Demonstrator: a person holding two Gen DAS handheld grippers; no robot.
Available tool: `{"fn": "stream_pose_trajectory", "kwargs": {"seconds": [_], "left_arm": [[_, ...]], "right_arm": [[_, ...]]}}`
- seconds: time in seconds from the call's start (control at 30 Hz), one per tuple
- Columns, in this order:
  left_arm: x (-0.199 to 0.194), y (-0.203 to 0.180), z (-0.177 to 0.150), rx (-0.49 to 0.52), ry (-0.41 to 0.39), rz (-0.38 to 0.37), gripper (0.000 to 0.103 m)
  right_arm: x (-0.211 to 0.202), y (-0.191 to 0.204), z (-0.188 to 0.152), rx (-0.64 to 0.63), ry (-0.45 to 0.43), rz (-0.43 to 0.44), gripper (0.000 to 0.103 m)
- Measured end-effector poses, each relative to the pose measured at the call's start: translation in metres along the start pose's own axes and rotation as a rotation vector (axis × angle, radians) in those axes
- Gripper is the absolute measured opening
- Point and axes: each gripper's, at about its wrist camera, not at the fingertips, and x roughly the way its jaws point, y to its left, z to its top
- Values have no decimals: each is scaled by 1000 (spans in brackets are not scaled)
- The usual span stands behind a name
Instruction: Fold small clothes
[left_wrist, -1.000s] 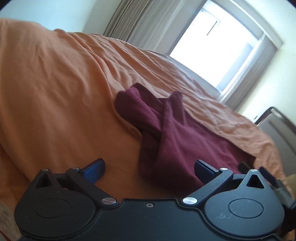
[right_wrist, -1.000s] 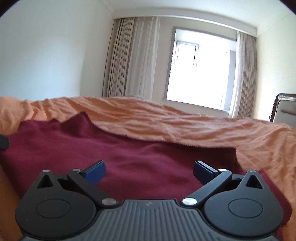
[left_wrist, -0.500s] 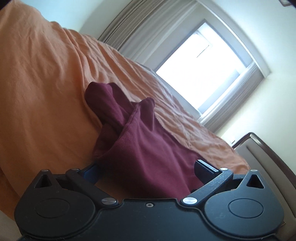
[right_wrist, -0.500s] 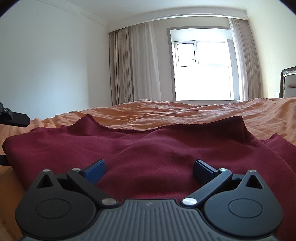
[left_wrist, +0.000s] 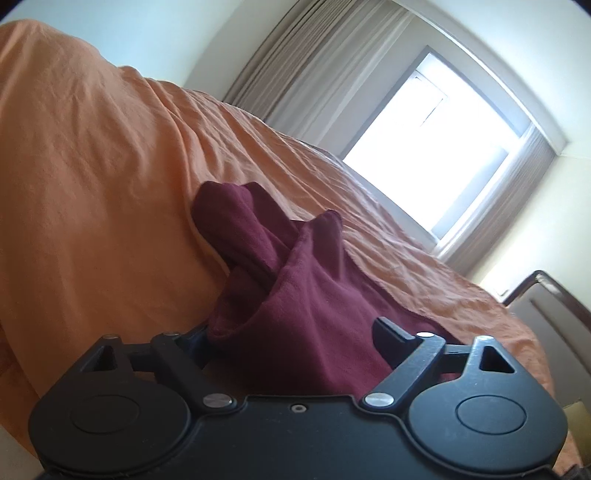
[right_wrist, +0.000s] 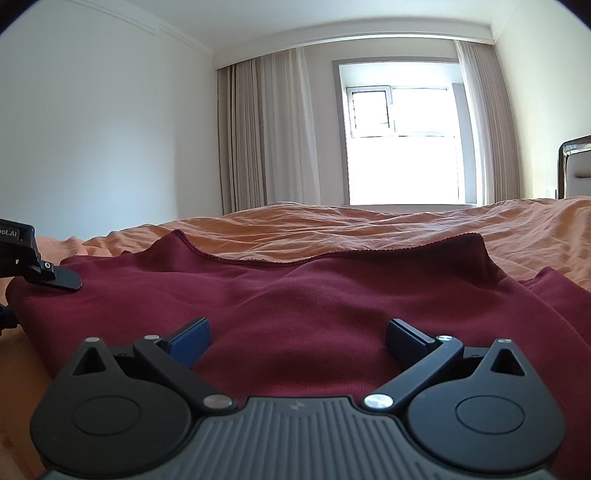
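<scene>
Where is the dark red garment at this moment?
The dark red garment lies on the orange bed cover, low and central in both views, with one edge between the closing jaws of the left gripper.

A maroon garment (left_wrist: 303, 295) is seen bunched on the orange bed (left_wrist: 92, 166); its near edge is straddled by the closing left tool (left_wrist: 291, 338), cloth between the jaws

One maroon garment (right_wrist: 332, 295), two claws (left_wrist: 291, 332)
</scene>
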Motion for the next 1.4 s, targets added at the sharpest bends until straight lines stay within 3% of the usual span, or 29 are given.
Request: {"fn": "stream_pose_trajectory", "kwargs": {"seconds": [0.17, 0.27, 0.43, 0.63, 0.83, 1.1, 1.2, 1.23, 1.4], "left_arm": [[-2, 9, 5, -24, -10, 44, 53], [-6, 12, 5, -39, -28, 49, 46], [-5, 3, 1, -4, -49, 62, 43], [2, 4, 6, -19, -27, 56, 47], [-4, -3, 6, 8, -41, 46, 26], [1, -8, 14, 27, -14, 51, 25], [-3, -14, 15, 60, -36, 53, 22], [-5, -18, 16, 74, -45, 42, 16], [-15, -45, 22, 171, -90, -15, 15]], "right_arm": [[1, 1, -1, 0, -2, -1, 103], [1, 1, -1, 3, -4, -1, 103], [1, 1, -1, 4, -4, 0, 103], [1, 1, -1, 3, -4, -1, 103], [1, 1, -1, 2, -7, -8, 103], [0, 5, 6, -8, 19, -30, 103], [-7, 5, 8, -15, 13, -44, 103], [-10, 4, 8, -17, 11, -48, 103], [-32, -8, 9, -34, 17, -65, 103]]}}
